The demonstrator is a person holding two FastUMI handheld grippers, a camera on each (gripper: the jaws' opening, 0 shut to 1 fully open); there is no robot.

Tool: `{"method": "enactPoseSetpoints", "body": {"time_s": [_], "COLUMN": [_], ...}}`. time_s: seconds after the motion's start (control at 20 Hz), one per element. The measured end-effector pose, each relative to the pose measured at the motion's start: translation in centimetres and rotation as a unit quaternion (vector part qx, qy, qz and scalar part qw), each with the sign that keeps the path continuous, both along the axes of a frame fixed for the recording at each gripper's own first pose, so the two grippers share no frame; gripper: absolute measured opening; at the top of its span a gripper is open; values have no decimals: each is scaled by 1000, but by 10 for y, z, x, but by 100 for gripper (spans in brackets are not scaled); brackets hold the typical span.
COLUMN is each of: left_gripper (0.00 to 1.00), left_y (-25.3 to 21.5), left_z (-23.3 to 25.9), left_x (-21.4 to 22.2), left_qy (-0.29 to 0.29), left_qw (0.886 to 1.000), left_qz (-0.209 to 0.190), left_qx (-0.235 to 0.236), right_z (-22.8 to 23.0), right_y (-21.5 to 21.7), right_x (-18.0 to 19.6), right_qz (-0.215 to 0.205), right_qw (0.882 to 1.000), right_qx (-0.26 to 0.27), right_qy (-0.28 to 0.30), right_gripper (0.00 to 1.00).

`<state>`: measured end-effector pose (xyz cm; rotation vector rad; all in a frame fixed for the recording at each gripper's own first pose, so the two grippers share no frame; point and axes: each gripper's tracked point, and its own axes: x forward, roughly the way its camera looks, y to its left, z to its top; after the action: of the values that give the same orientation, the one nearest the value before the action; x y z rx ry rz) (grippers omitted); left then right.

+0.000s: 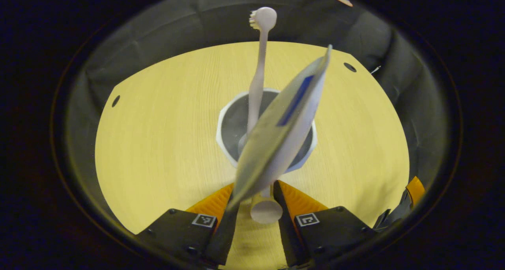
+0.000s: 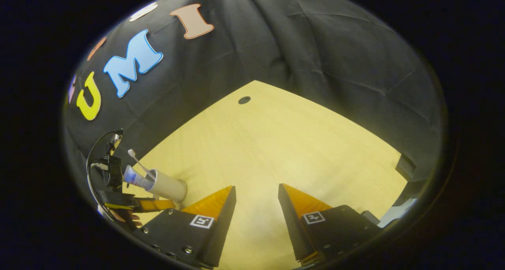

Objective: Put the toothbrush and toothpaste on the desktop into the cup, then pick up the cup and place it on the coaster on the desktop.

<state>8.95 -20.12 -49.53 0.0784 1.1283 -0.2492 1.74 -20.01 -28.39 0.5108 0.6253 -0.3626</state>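
The toothpaste tube [image 1: 282, 124] hangs tilted above the cup [image 1: 225, 138], its flat crimped end up and away, its cap end [image 1: 266, 210] down between the fingers of the left hand-held gripper [image 1: 256, 201]. In the left gripper view the two fingers stand close on either side of the tube's lower end, but whether both press on it cannot be told. The tube's body crosses over the cup's mouth. The toothbrush [image 1: 258, 71] stands in the cup, handle down inside and bristled head [image 1: 262, 18] up, leaning against the far rim. The cup is pale, with a faceted rim and a grey inside, and it stands upright on the light wood worktop [image 1: 165, 144], roughly in the middle of it.

In the right gripper view the same cup [image 2: 169, 186] stands far off near the worktop's [image 2: 284, 144] left edge, with the toothbrush [image 2: 138, 161] and the toothpaste tube [image 2: 136, 179] sticking out of its mouth toward the left hand-held gripper [image 2: 152, 203], which sits just beside it with a person's hand [image 2: 124, 218] under it and a black cable looping up behind. The right hand-held gripper [image 2: 256, 199] is held over bare worktop well apart from the cup, its fingers spread wide with nothing between them. Small dark round holes [image 1: 349, 67] mark the worktop near its far corners. Black cloth [image 2: 315, 45] walls the booth behind.
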Motion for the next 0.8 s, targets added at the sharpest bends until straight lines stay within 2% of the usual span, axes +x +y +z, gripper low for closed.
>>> {"method": "enactPoseSetpoints", "body": {"time_s": [0.1, 0.2, 0.25, 0.3, 0.35, 0.5, 0.55, 0.6, 0.65, 0.7, 0.75, 0.8], "left_gripper": [60, 60, 55, 60, 60, 63, 66, 67, 67, 79, 66, 66], "left_y": [-2, -1, 1, 4, 8, 20, 25, 28, 33, 39, 44, 50], "left_z": [10, 19, 25, 30, 36, 50, 55, 60, 65, 72, 78, 86], "left_x": [-4, -10, -14, -16, -20, -29, -32, -34, -37, -38, -39, -39], "left_qy": [-6, -13, -18, -22, -26, -35, -38, -42, -48, -55, -63, -72], "left_qw": [1000, 1000, 1000, 999, 999, 999, 998, 998, 998, 997, 997, 996], "left_qz": [-4, -6, -6, -5, -5, 1, 3, 6, 8, 10, 11, 13], "left_qx": [-7, -15, -19, -22, -27, -40, -45, -48, -48, -47, -47, -49], "right_z": [0, 2, 3, 6, 9, 20, 24, 28, 32, 37, 41, 46], "right_y": [2, 9, 14, 19, 25, 44, 51, 58, 65, 72, 80, 87], "right_x": [0, 3, 6, 9, 12, 20, 24, 26, 28, 30, 31, 30], "right_qz": [4, 12, 19, 26, 34, 61, 70, 79, 88, 96, 106, 115], "right_qw": [1000, 1000, 1000, 1000, 999, 998, 997, 996, 995, 994, 993, 992], "right_qx": [2, 4, 4, 2, 0, -8, -11, -13, -16, -20, -25, -29], "right_qy": [-1, -3, -6, -9, -12, -24, -28, -33, -37, -41, -46, -50], "right_gripper": [66, 67, 66, 57, 67, 67, 57, 67, 67, 67, 67, 67]}}
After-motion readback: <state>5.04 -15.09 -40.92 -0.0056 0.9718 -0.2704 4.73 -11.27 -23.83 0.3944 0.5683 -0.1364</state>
